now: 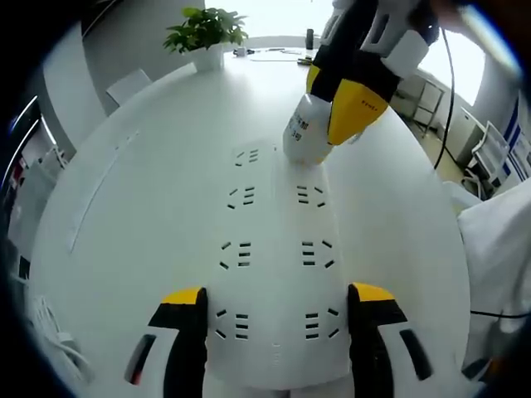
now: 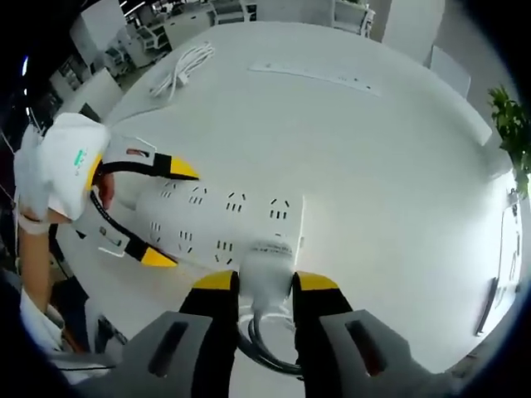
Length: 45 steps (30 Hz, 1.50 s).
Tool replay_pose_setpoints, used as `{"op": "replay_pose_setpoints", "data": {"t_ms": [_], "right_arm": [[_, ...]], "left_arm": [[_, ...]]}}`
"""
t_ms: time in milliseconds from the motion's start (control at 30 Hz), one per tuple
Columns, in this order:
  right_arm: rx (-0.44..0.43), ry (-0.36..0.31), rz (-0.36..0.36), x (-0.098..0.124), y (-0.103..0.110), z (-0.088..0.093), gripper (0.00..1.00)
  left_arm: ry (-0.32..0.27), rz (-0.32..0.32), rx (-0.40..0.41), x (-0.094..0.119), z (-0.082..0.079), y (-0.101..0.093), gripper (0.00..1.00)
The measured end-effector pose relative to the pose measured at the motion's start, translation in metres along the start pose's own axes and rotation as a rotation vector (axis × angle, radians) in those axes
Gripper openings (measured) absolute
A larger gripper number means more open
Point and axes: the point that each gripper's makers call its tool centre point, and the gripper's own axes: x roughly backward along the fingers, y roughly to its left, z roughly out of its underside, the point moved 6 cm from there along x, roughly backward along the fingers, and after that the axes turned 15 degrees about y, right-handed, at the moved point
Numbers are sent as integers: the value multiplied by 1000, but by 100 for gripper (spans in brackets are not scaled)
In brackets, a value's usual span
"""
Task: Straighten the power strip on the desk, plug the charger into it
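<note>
- Between the jaws of the right tool (image 2: 253, 282) sits the white charger (image 2: 265, 265), clamped from both sides, its cable (image 2: 261, 348) trailing back under the tool.
- The charger's front meets the end of the white strip (image 2: 224, 224), at a socket near the strip's corner; in the left gripper view the charger (image 1: 305, 137) stands on the strip's far end, held from above by the right tool (image 1: 353, 104).
- The left tool (image 1: 278, 303) has its jaws apart, one on each long side of the strip (image 1: 278, 249); whether they press it I cannot tell.
- In the right gripper view the left tool (image 2: 162, 211) straddles the strip's far end, with a person's hand (image 2: 62, 162) on it.
- The strip lies flat on the white surface (image 2: 373, 166), near its edge.
- Farther off: a potted plant (image 1: 206, 35), a coiled white cable (image 2: 182, 66) and a second long strip (image 2: 319, 76).
</note>
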Motion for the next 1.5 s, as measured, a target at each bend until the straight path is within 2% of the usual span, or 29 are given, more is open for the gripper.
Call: {"op": "replay_pose_setpoints", "data": {"t_ms": [100, 167, 267, 400, 667, 867, 967, 1100, 1200, 1300, 1333, 1367, 1500], "right_arm": [[-18, 19, -7, 0, -1, -5, 23], [11, 48, 17, 0, 1, -6, 22], [2, 88, 30, -2, 3, -9, 22], [-19, 103, 6, -4, -3, -14, 22], [-18, 138, -35, -11, -8, -10, 22], [26, 149, -7, -12, -9, -20, 22], [52, 204, -17, -12, -11, -23, 22], [26, 249, -30, -12, -14, -34, 22], [47, 245, 5, -12, -10, -32, 22], [40, 227, 2, -15, -12, -31, 22], [-12, 252, -11, -17, -14, -30, 22], [25, 241, -11, -17, -17, -33, 22], [14, 203, -2, -18, -14, -28, 23]], "left_arm": [[11, 1, -3, 0, -1, 0, 69], [20, 1, -5, 0, -2, 0, 68], [30, 3, -17, 0, -2, 0, 68], [36, 3, -24, -1, -3, 1, 68], [42, 1, -26, 0, -3, 1, 67], [65, -5, -9, 0, -5, 2, 67], [73, -4, -10, 0, -5, 2, 66], [77, -4, -5, 0, -6, 2, 67], [78, -4, -2, 0, -6, 3, 67], [82, -5, -4, 0, -6, 3, 66], [86, -4, -4, 0, -6, 3, 66], [87, -4, -3, 0, -7, 3, 66], [88, -4, 2, 0, -7, 4, 67]]}}
